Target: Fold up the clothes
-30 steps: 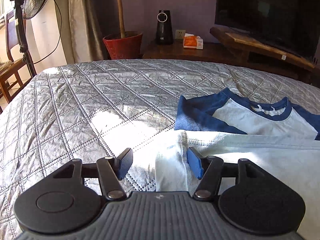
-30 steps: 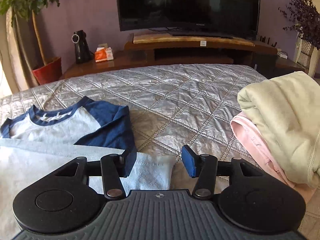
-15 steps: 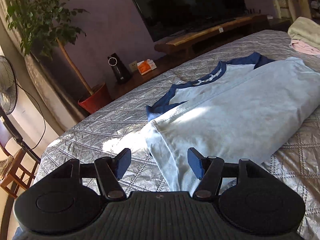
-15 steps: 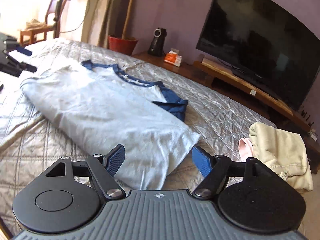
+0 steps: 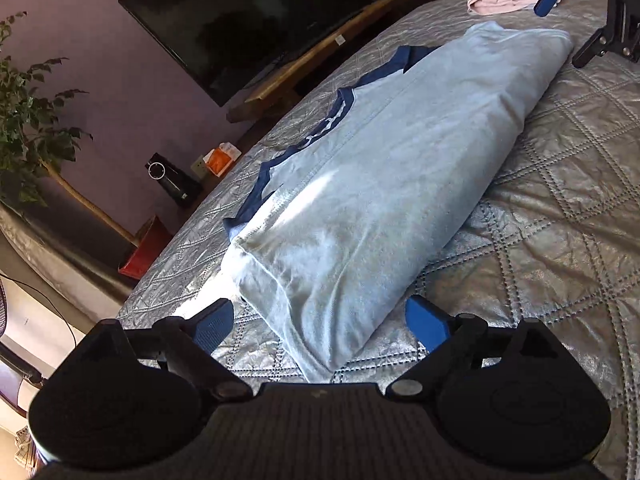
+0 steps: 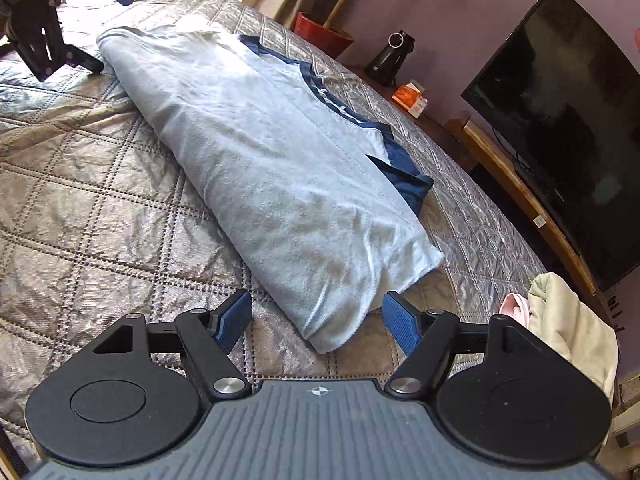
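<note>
A light blue shirt (image 5: 380, 168) with a navy collar and sleeves lies folded into a long band on the silver quilted bed (image 5: 560, 200). My left gripper (image 5: 320, 320) points along the shirt from its one narrow end. Its jaws are opening, and the end lies between the blue pads (image 5: 424, 320) without being pressed. At the other end of the shirt (image 6: 272, 168), my right gripper (image 6: 318, 318) stands open with the fabric between its fingers, untouched. Each gripper shows in the other's view, the right gripper (image 5: 568, 20) far off and the left gripper (image 6: 102, 28) at the top left.
A pile of cream and pink clothes (image 6: 568, 320) sits on the bed corner by my right gripper. Beyond the bed stand a dark TV (image 6: 560, 120) on a wooden bench (image 6: 516, 184), a red plant pot (image 6: 324, 32) and a black device (image 6: 388, 58).
Both grippers have swung from the shirt's near long edge out to its two narrow ends and rolled. Both pairs of jaws stand wider than before, the left most of all.
</note>
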{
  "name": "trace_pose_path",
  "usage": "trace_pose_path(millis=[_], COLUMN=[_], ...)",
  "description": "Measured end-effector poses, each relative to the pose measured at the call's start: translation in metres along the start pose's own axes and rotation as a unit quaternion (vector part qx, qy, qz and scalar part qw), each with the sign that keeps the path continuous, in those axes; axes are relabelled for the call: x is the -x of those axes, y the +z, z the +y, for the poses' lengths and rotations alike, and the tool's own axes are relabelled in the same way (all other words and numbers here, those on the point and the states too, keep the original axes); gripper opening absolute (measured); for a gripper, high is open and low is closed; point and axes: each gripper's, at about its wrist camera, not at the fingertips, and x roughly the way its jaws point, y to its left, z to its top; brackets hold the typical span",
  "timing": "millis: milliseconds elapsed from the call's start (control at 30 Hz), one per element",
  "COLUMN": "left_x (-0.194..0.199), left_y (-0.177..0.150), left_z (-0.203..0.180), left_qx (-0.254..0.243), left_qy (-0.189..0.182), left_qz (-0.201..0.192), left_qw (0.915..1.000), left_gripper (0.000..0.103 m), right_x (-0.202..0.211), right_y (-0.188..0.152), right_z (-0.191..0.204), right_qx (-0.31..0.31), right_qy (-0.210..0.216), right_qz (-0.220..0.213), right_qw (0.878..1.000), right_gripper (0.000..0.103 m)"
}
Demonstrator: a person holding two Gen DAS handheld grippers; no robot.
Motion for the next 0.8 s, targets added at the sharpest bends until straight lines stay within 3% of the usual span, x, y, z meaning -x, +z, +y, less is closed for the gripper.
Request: trace_pose_path(millis=[67, 133, 200, 267, 433, 600, 800], left_x=[-0.005, -0.01, -0.015, -0.019, -0.019, -0.017, -0.011], left_y=[0.003, 0.005, 0.005, 0.003, 0.001, 0.002, 0.002], left_z=[0.002, 0.008, 0.018, 0.027, 0.028, 0.023, 0.012], left_qx=[-0.008, 0.005, 0.034, 0.067, 0.077, 0.06, 0.022], left_qy=[-0.003, -0.012, -0.033, -0.054, -0.055, -0.043, -0.015], left_qz=[-0.005, -0.003, 0.007, 0.016, 0.02, 0.017, -0.003], left_qw=[1.0, 0.9999, 0.9988, 0.9962, 0.9953, 0.9971, 0.9996], left_gripper=[0.096, 0.098, 0.099, 0.099, 0.099, 0.102, 0.103], right_x=[-0.004, -0.013, -0.022, -0.026, -0.029, -0.031, -0.022], right_y=[0.005, 0.011, 0.016, 0.02, 0.025, 0.025, 0.031], right_z=[-0.002, -0.012, -0.024, -0.031, -0.031, -0.032, -0.008], right_qx=[-0.001, -0.034, -0.077, -0.099, -0.128, -0.131, -0.03], right_qy=[0.012, 0.029, 0.046, 0.059, 0.051, 0.043, -0.001], right_qz=[-0.001, 0.027, 0.062, 0.091, 0.138, 0.141, 0.095], right_qw=[1.0, 0.999, 0.994, 0.989, 0.981, 0.98, 0.995], right_gripper=[0.077, 0.077, 0.09, 0.091, 0.091, 0.094, 0.093])
